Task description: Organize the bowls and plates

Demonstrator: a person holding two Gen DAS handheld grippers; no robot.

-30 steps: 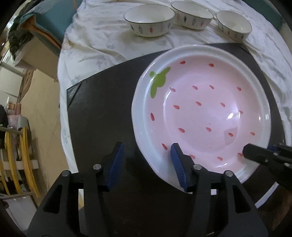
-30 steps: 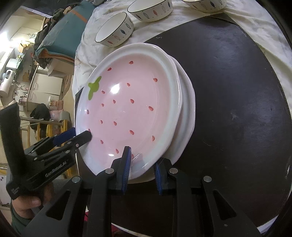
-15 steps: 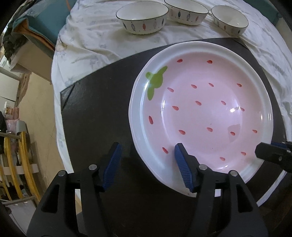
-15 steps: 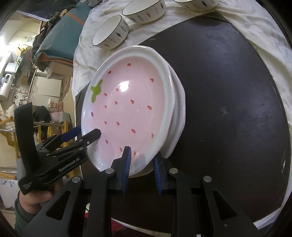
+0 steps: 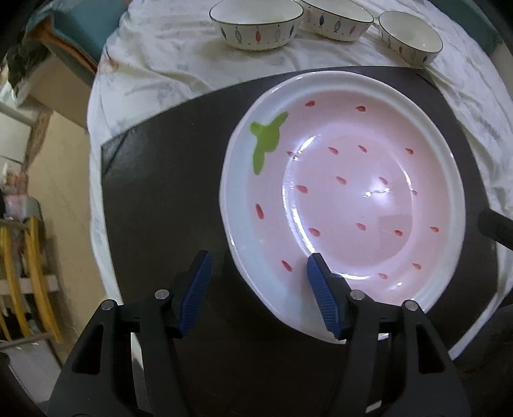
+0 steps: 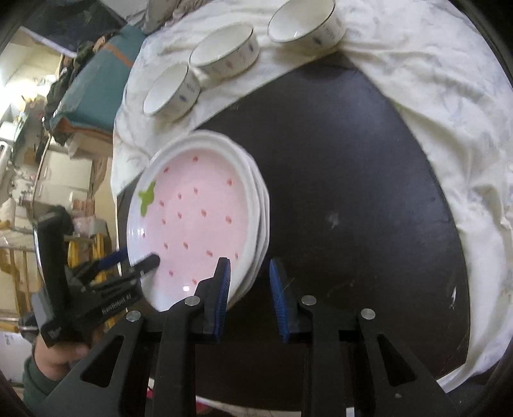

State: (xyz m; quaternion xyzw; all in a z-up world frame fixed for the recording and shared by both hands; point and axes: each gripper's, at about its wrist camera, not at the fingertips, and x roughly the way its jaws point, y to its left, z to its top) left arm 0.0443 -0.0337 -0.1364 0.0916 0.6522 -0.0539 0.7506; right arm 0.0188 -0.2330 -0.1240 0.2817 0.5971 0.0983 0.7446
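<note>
Sitting on top of a stack of plates (image 6: 261, 224) on the dark mat (image 6: 352, 192), the pink strawberry plate (image 5: 346, 199) fills the near middle of the table, with three bowls (image 5: 256, 24) in a row on the white cloth (image 5: 166, 64) at the far side. The left gripper (image 5: 256, 288) is spread wide, its right finger over the plate's near rim and its left finger over bare mat just left of the plate, gripping nothing. The right gripper (image 6: 248, 288) is also spread, its left finger just at the near-right edge of the stack and its right finger over the mat, and it holds nothing either. From the right wrist view the plates lie ahead and to the left of that gripper, while from the left wrist view the plate lies ahead and to the right, so the stack sits between the two tools. The plates look done; the bowls are likely next. They lie far from both grippers, their row running left to right, and neither hand is clearly nearer to them.
</note>
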